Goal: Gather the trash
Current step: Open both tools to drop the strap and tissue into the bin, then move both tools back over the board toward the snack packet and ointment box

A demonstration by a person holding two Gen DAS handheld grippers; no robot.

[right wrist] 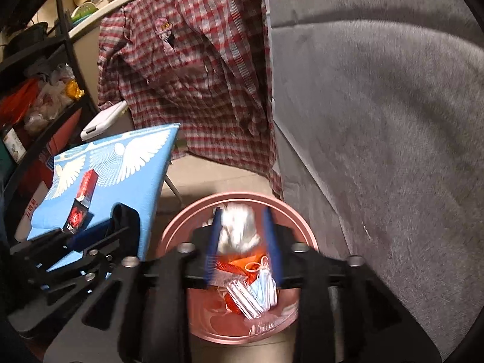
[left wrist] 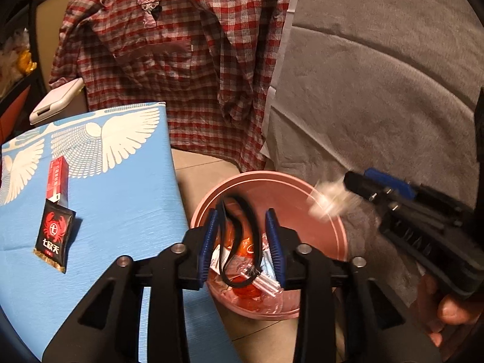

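Hovering over the pink bin (left wrist: pixel 329 211), the left gripper (left wrist: pixel 243 242) stands partly open around a loose black cord (left wrist: pixel 239 233). The right gripper (right wrist: pixel 240 242), jaws apart, has blurred white crumpled paper (right wrist: pixel 239 230) between them, above the bin's trash

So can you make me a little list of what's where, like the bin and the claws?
bin: pink bucket on the floor, trash inside
left claw: open over the bin, black cord between its fingers
right claw: open over the bin, blurry white wad between its fingers
blue board: red box and black crab packet left
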